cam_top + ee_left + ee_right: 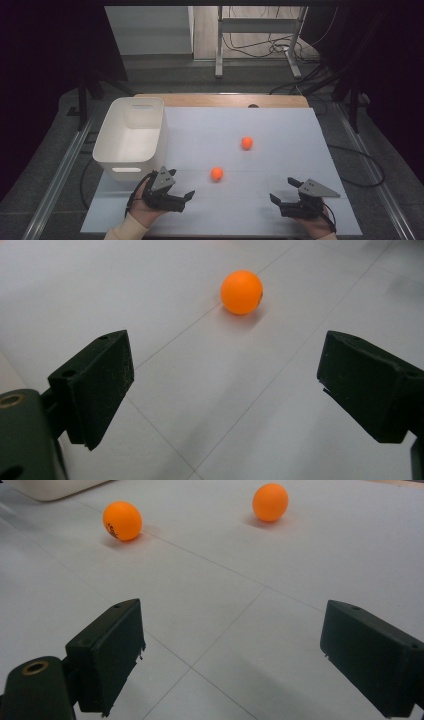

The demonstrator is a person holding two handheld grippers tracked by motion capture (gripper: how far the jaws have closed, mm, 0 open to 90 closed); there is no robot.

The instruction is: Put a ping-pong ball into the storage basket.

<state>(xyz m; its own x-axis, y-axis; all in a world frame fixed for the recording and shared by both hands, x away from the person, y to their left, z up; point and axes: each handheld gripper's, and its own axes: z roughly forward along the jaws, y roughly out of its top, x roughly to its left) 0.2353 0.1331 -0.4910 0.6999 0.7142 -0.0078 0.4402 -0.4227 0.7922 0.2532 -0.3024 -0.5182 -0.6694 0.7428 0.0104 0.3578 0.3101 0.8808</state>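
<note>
While the person's left hand (145,205) lies low at the near left edge of the white table (280,125), its palm is turned up under the left gripper (181,198), whose grey three-cornered plate tilts toward the white bin (131,137). A cream sleeve (122,232) shows at that wrist. The gripper points right and a little away from the person, and its two black jaws stand wide apart with nothing between them. In the left gripper view the same jaws rise from the bottom corners, well separated, and the nearer orange ball (242,292) sits on the table ahead of them, somewhat above the middle of the gap and clear of both jaws.

The bin stands at the table's left side, just behind the left gripper, its handle slot facing the person. The nearer orange ball (216,173) rests on the table right of the bin's near corner and near the left gripper's tips, not touching them. The farther orange ball (247,143) lies beyond it and slightly to the right, well apart from both grippers.

At the near right edge the right hand (315,225) holds the right gripper (284,191) level, pointing left and away toward the balls, jaws spread and empty. In the right gripper view both balls lie ahead; the left one carries small dark printing on its side, too blurred to read. Thin seams cross the table surface.
</note>
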